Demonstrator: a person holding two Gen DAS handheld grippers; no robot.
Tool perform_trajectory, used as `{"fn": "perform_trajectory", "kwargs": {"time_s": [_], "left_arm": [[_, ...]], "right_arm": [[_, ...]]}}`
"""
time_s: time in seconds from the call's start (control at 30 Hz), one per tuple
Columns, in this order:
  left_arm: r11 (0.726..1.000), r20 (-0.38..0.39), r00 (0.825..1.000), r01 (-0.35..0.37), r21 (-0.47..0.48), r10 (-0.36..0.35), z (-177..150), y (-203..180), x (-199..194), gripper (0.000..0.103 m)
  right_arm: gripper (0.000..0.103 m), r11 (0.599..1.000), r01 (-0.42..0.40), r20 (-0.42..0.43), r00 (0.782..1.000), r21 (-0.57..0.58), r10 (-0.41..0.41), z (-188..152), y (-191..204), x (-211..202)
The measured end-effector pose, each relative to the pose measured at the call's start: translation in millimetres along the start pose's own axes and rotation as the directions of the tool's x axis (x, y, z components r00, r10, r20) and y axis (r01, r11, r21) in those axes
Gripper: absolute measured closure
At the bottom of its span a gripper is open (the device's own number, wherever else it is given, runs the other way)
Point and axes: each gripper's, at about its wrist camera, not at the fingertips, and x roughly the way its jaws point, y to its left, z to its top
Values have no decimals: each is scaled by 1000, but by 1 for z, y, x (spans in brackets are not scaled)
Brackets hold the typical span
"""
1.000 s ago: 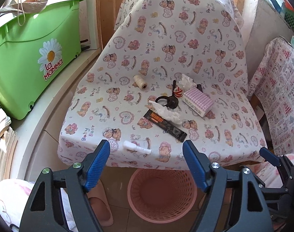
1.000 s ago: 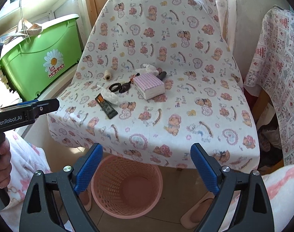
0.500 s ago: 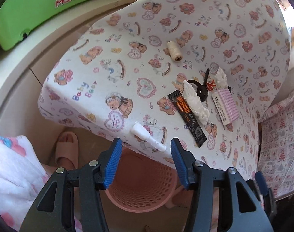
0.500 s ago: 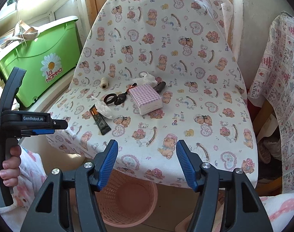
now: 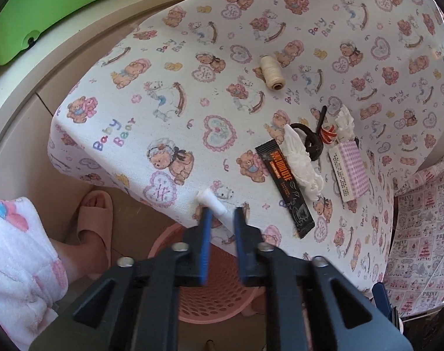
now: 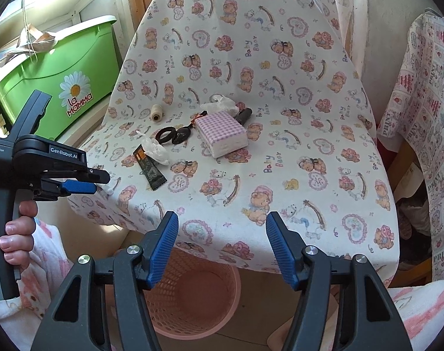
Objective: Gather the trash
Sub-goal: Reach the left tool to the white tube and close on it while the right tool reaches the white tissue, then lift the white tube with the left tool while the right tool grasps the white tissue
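Observation:
A small white tube (image 5: 211, 203) lies at the front edge of the bear-print chair seat (image 5: 169, 108). My left gripper (image 5: 222, 219) has its blue fingers closed around the tube's near end; it also shows in the right wrist view (image 6: 97, 187). A black sachet (image 5: 284, 184), a crumpled white tissue (image 5: 302, 165) and another tissue wad (image 5: 345, 122) lie further along the seat. The pink mesh bin (image 6: 192, 301) stands on the floor under the seat edge. My right gripper (image 6: 222, 248) is open and empty above the bin.
Black scissors (image 6: 175, 134), a pink checked tissue pack (image 6: 222, 133), a thread spool (image 6: 156, 112) and a black marker (image 6: 244, 114) lie on the seat. A green tub (image 6: 46, 87) stands left. A slippered foot (image 5: 94, 222) is beside the bin. A printed cloth (image 6: 426, 117) hangs right.
My left gripper moved forward and down to the seat's front edge and closed its fingers around the white tube. My right gripper narrowed somewhat and shifted slightly closer to the seat.

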Motion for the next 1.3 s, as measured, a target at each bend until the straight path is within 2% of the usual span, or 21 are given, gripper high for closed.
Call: {"fn": "perform_trajectory", "kwargs": {"time_s": [0.03,0.17,0.27,0.33,0.4,0.43,0.47,0.53,0.63,0.73,0.8,0.9,0.97,1.0,1.03,1.07,1.2,1.27,1.3], "left_arm": [[1000,0,1000,11,7,-11,1,-1,-1,103],[999,7,1000,25,26,-25,5,-2,-5,103],[997,33,999,25,80,-28,8,-6,-11,103],[994,7,999,38,102,-39,11,-7,-9,103],[993,-7,996,92,79,-92,10,-5,-9,101],[991,4,995,102,82,-103,10,-7,-11,92],[990,15,995,97,102,-99,10,-10,-12,81],[984,36,998,38,173,-45,12,-23,-11,69],[966,21,999,-49,255,45,12,-36,3,67],[967,3,997,-72,245,74,12,-35,15,67],[969,8,998,-62,239,62,13,-35,17,67],[958,23,996,-89,274,86,12,-42,21,61],[940,50,989,-150,307,141,11,-48,24,62],[927,67,981,-193,322,181,10,-52,26,66],[913,85,972,-234,335,218,10,-54,27,91],[900,101,966,-257,352,236,9,-56,27,92],[935,87,990,-133,328,110,12,-46,12,92],[932,123,989,-119,343,81,12,-43,-2,92],[928,143,987,-118,352,71,12,-42,-9,92]], "right_arm": [[38,1000,1,0,1000,2,-1,0,0,0],[38,1000,1,0,1000,-4,-1,0,0,1],[38,1000,-5,7,1000,-16,5,4,5,2],[38,1000,-17,5,1000,-23,17,9,8,5],[38,999,-26,5,1000,-21,26,15,12,8],[38,999,-29,9,1000,-17,29,17,14,9],[38,999,-32,14,999,-12,32,19,15,9],[38,1000,-31,25,999,-2,31,19,16,9],[38,999,-30,10,1000,11,30,15,17,14],[38,999,-30,-2,1000,22,30,10,15,18],[38,1000,-23,2,1000,21,23,10,13,18],[38,1000,-19,-1,1000,25,19,10,11,21],[38,999,-21,-3,1000,33,21,10,9,22],[38,999,-21,-5,1000,36,21,11,9,24],[38,999,-22,-4,1000,38,23,11,9,24],[38,999,-26,-1,1000,38,27,13,9,25],[38,996,-86,19,996,35,85,23,14,27],[40,992,-120,33,992,31,119,31,19,32],[46,991,-131,35,991,26,130,35,22,36]]}}
